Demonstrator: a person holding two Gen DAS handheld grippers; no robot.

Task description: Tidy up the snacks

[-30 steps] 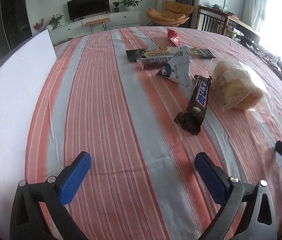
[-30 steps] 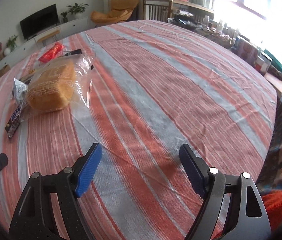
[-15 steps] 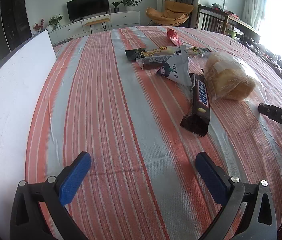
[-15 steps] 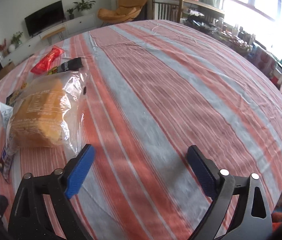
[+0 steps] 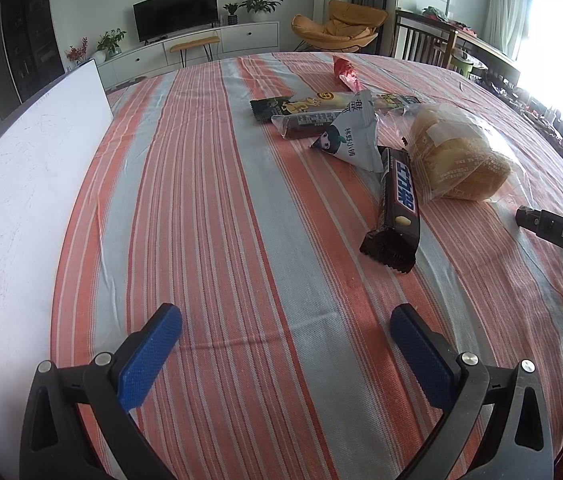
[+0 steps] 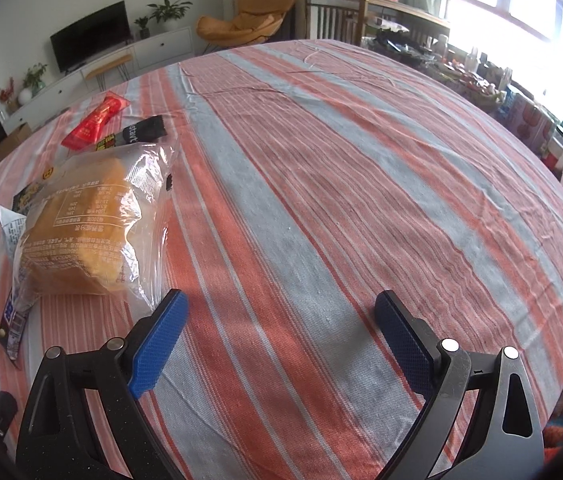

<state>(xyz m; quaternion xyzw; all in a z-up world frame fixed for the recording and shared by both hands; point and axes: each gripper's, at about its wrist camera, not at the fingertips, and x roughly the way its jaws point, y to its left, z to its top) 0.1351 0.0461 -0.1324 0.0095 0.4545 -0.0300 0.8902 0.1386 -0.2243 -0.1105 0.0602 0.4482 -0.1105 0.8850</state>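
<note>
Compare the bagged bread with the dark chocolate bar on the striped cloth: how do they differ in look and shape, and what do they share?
The bagged bread is bulky and golden in clear, loose plastic; the chocolate bar is flat, long and narrow in an opaque dark wrapper with blue and white lettering. Both lie sealed side by side on the tablecloth, and no gripper holds either.

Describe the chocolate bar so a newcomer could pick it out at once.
On the striped tablecloth lies a cluster of snacks. At its near edge, beside the bagged bread, lies the chocolate bar. It alone has a long dark brown wrapper with blue lettering.
</note>
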